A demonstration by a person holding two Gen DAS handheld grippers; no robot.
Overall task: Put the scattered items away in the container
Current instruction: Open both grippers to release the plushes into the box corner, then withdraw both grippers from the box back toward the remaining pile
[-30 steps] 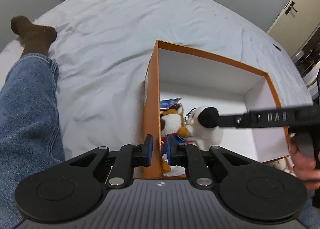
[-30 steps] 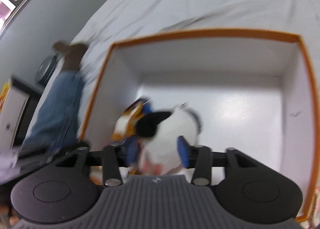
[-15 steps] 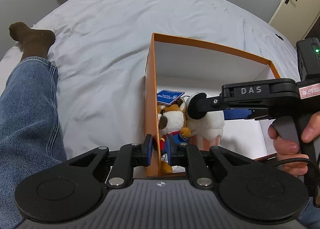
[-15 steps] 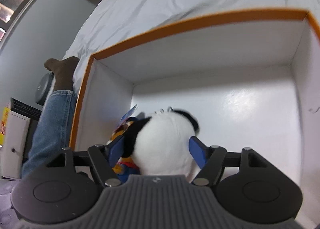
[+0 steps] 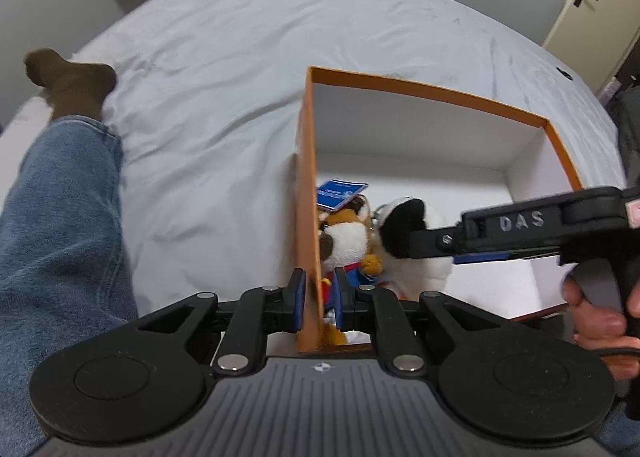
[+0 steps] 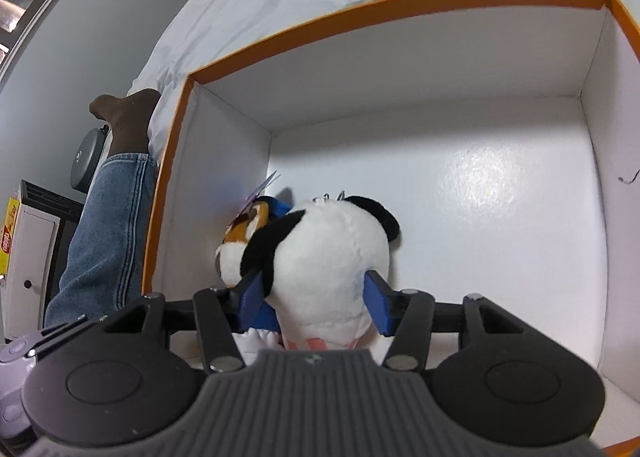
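White sheets cover the bed (image 5: 248, 69), and an orange box (image 5: 308, 185) with white inner walls stands open on it. Left gripper (image 5: 319, 297): its jaws are closed narrow on the box's near left wall, one blue pad outside and one inside. Right gripper (image 6: 316, 299): it reaches down into the box, and its jaws are closing with the white-and-black plush (image 6: 328, 257) between them; the blue pads sit against the plush's sides, low on its body. That plush is near the box's left wall, touching a brown-and-white plush (image 5: 346, 237) that leans in the near left corner with a blue tag (image 5: 340, 193) above its head. A leg in jeans (image 5: 52, 225) with a brown sock (image 5: 68, 81) lies on the bed left of the box.
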